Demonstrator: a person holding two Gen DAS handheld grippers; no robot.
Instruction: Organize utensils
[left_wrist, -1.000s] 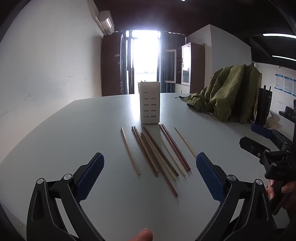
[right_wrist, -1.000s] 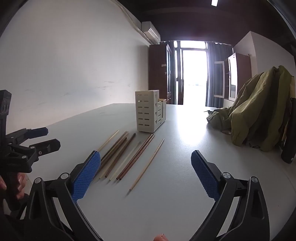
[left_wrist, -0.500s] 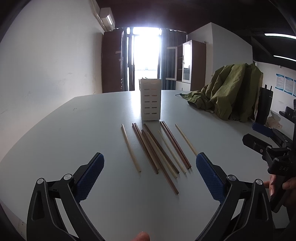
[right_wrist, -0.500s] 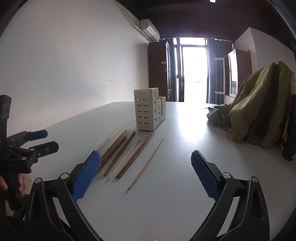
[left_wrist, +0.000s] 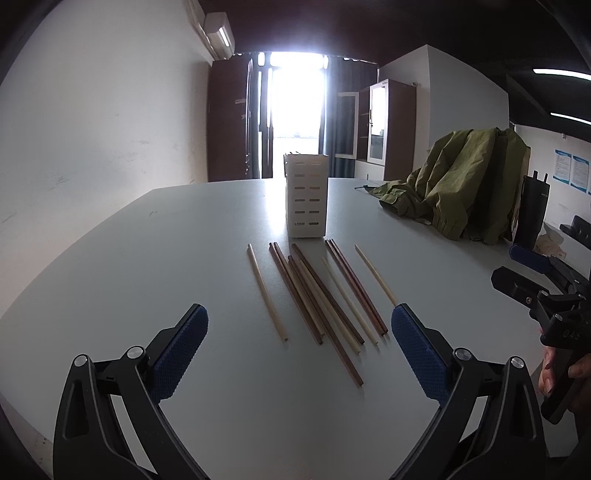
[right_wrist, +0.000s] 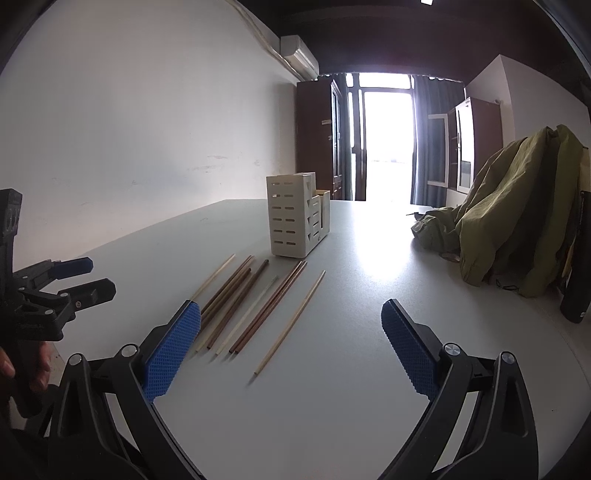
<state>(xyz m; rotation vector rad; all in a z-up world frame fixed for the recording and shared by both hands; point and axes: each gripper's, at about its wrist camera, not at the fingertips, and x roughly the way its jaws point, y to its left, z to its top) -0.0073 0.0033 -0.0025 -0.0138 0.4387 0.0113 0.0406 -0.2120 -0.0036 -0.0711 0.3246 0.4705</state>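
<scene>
Several chopsticks (left_wrist: 317, 295), some dark brown and some pale, lie side by side on the white table (left_wrist: 184, 258), pointing toward a white slotted utensil holder (left_wrist: 306, 199) that stands upright behind them. My left gripper (left_wrist: 299, 343) hovers open just short of their near ends, nothing between its blue pads. From the right wrist view the chopsticks (right_wrist: 251, 299) and the holder (right_wrist: 297, 218) sit ahead and left. My right gripper (right_wrist: 291, 347) is open and empty near the rightmost pale chopstick (right_wrist: 291, 321). Each gripper shows at the other view's edge.
A green jacket (left_wrist: 458, 184) is heaped on the table's right side, with a black bottle (left_wrist: 532, 210) beside it. The table's curved edge runs along the left. Cabinets and a bright doorway stand at the back of the room.
Both views have tilted slightly downward and crept toward the chopsticks. The chopsticks and holder have not moved. Both grippers stay open.
</scene>
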